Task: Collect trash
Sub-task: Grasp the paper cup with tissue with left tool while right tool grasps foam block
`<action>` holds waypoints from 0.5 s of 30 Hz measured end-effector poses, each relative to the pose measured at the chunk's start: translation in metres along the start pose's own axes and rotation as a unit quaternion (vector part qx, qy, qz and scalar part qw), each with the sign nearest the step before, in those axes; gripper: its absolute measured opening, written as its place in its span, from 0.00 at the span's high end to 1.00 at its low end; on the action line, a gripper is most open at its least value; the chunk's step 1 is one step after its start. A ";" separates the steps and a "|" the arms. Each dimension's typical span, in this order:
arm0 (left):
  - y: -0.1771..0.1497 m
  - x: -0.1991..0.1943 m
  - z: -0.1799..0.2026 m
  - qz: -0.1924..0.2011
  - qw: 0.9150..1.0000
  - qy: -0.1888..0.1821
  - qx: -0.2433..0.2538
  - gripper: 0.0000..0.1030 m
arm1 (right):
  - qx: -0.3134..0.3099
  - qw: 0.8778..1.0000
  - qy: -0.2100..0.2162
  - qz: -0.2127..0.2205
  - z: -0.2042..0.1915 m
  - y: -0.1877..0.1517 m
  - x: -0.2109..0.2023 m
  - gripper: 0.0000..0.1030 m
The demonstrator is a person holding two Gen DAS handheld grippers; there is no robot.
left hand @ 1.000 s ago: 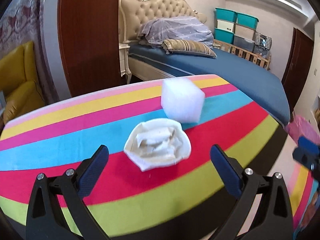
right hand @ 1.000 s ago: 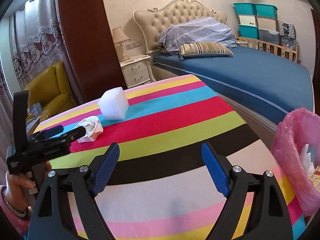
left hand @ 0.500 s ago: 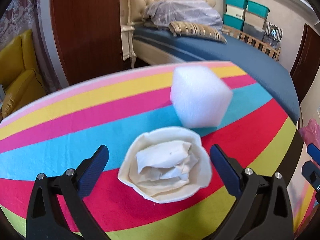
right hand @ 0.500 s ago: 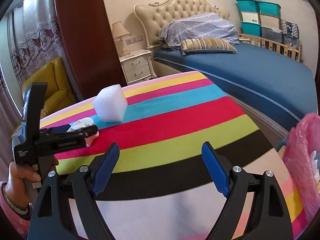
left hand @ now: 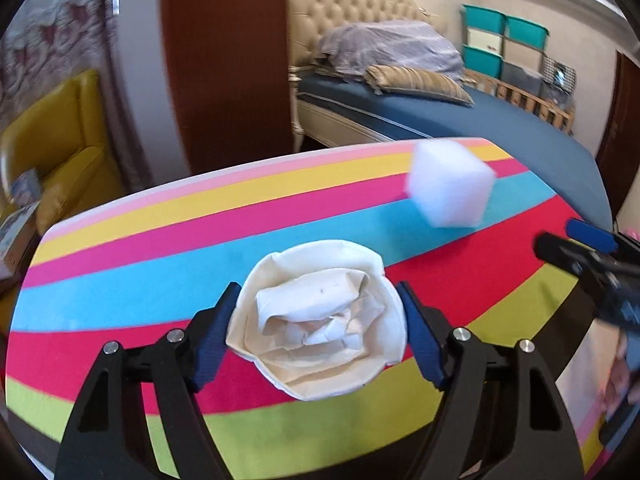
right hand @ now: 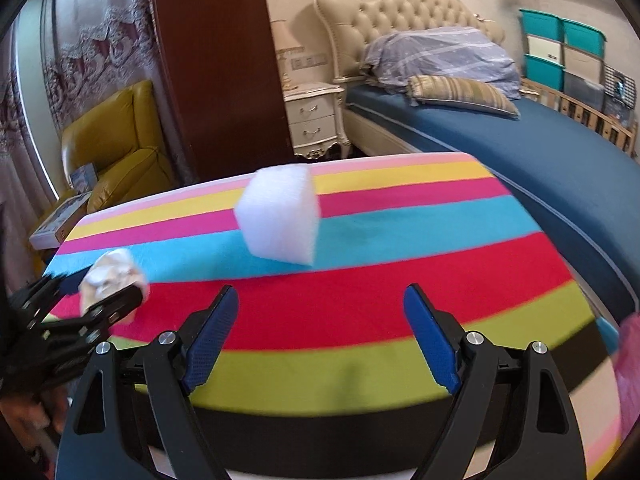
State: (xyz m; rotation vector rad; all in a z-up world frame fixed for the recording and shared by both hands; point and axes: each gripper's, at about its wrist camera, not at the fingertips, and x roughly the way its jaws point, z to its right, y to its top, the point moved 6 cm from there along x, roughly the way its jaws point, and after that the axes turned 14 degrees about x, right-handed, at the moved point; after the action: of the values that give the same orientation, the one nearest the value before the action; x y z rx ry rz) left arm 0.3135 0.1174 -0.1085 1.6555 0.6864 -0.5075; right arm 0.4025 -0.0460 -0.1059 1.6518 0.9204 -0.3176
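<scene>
Bed (right hand: 520, 148): blue cover, tufted cream headboard, a striped pillow and a bundled pale quilt on it — behind the table.
Table (left hand: 160, 240): covered in a striped cloth of pink, yellow, magenta, blue, red, green and black bands.
Armchair (right hand: 116, 148): mustard yellow, to the left beyond the table.
Nightstand (right hand: 314, 120): cream, two drawers, between the dark wooden panel and the bed.
Storage boxes (left hand: 500, 44): teal-lidded, stacked against the far wall.
Pink bag (right hand: 630, 364): only an edge shows at the right rim of the right wrist view.
Foam cube (right hand: 280, 216): white, blurred, resting on the blue and magenta stripes, well apart from either gripper.
Crumpled paper wad (left hand: 320, 324): cream and white, on the red stripe near the table's front edge.
Left gripper (left hand: 320, 332): jaws closing with the paper wad between them — the blue pads sit right at its two sides, though firm pressing cannot be confirmed.
Right gripper (right hand: 322, 336): jaws spread wide, nothing between them, pointing over the red stripe toward the foam cube.
</scene>
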 end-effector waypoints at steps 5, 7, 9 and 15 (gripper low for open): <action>-0.011 -0.018 -0.024 0.025 0.999 0.016 -0.040 0.28 | -0.017 1.000 0.000 -0.004 -0.027 0.014 0.029 0.20; -0.011 -0.020 -0.031 0.031 0.998 0.018 -0.055 0.28 | -0.019 1.000 -0.003 -0.008 -0.033 0.019 0.040 0.20; -0.011 -0.020 -0.033 0.030 0.998 0.019 -0.059 0.28 | -0.019 1.000 -0.009 -0.012 -0.038 0.024 0.053 0.20; -0.009 -0.025 -0.032 0.034 0.998 0.024 -0.051 0.28 | -0.019 0.999 -0.028 -0.021 -0.046 0.038 0.080 0.20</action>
State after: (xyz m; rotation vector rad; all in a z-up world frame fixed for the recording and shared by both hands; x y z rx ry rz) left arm 0.2878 0.1460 -0.0928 1.5929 0.6783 -0.3797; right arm 0.4699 0.0266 -0.1170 1.5836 0.9147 -0.3708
